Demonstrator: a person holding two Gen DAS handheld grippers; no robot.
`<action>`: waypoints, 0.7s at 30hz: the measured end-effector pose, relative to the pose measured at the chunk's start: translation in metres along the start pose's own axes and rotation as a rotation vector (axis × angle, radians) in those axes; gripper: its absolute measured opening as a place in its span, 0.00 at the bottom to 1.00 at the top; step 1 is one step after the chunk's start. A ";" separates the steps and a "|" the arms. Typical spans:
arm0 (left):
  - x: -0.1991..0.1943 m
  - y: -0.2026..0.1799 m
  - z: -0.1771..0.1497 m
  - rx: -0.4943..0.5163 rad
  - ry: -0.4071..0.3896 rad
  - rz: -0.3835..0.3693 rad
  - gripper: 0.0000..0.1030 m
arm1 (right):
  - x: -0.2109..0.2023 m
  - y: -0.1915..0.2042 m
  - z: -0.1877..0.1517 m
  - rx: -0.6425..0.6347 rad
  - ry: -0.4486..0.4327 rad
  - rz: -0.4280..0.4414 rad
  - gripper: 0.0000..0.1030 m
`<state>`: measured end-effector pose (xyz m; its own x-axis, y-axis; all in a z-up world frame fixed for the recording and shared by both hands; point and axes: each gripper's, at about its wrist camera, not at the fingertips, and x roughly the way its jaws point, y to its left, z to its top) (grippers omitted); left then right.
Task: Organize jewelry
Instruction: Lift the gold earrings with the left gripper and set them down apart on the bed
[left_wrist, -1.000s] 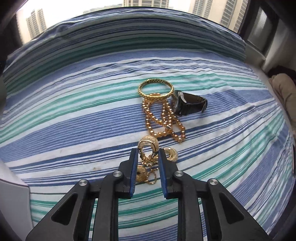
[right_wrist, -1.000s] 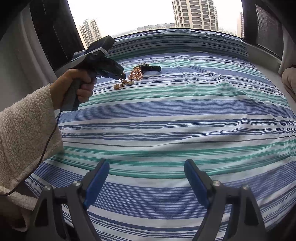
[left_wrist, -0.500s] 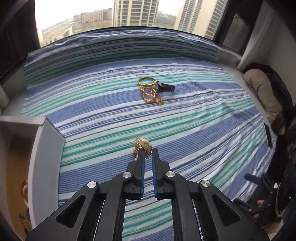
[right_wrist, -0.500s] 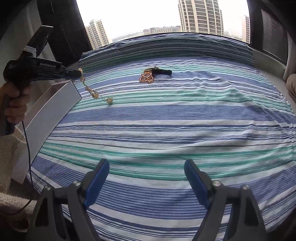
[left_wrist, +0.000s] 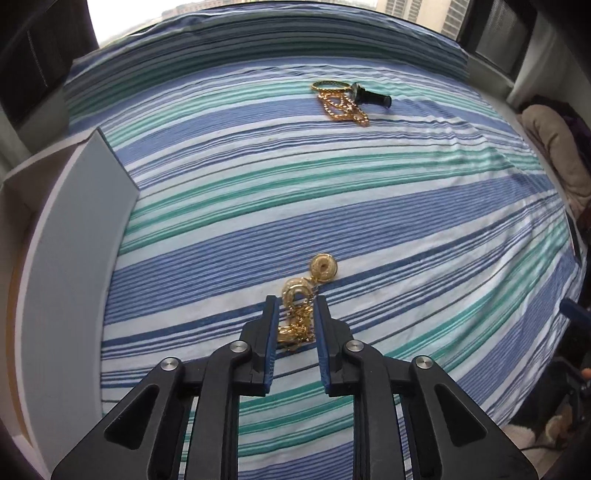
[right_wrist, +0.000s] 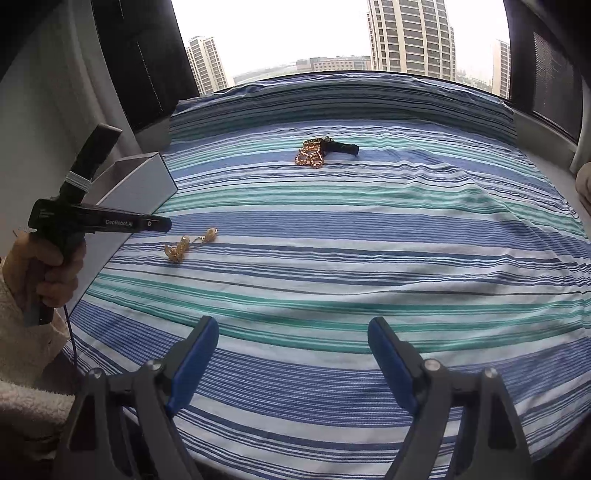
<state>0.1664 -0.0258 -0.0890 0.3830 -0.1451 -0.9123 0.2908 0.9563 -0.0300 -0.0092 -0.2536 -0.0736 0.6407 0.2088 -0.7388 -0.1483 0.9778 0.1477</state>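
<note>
A gold chain with round pendants (left_wrist: 308, 291) lies on the striped bedspread just ahead of my left gripper (left_wrist: 294, 310), whose jaws are a little apart and above it; the right wrist view shows the chain (right_wrist: 188, 243) on the cloth, clear of the gripper tip (right_wrist: 162, 224). Farther off lie a gold bangle (left_wrist: 330, 85), a gold bead necklace (left_wrist: 343, 105) and a black watch (left_wrist: 371, 95), grouped together, also in the right wrist view (right_wrist: 314, 153). My right gripper (right_wrist: 291, 354) is wide open and empty over the near bed edge.
A white box (left_wrist: 74, 236) with a grey side stands at the left edge of the bed, also in the right wrist view (right_wrist: 136, 188). Beige bedding (left_wrist: 554, 147) lies off the bed at right. Windows run behind the bed.
The left gripper lifted the gold chain from the pile, carried it toward the box, then opened. The chain now lies on the bedspread. The right gripper stayed still.
</note>
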 end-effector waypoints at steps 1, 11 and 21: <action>-0.001 0.000 -0.002 -0.003 -0.010 0.009 0.51 | 0.000 -0.001 -0.001 0.003 0.001 -0.001 0.82; -0.015 0.012 -0.020 -0.061 -0.057 0.023 0.79 | 0.010 0.004 -0.002 -0.004 0.031 0.009 0.82; -0.036 0.032 -0.034 -0.133 -0.098 0.048 0.83 | 0.022 0.005 0.011 -0.025 0.064 0.047 0.82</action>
<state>0.1324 0.0189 -0.0714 0.4791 -0.1159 -0.8701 0.1541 0.9870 -0.0466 0.0121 -0.2445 -0.0821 0.5832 0.2526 -0.7721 -0.1966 0.9661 0.1676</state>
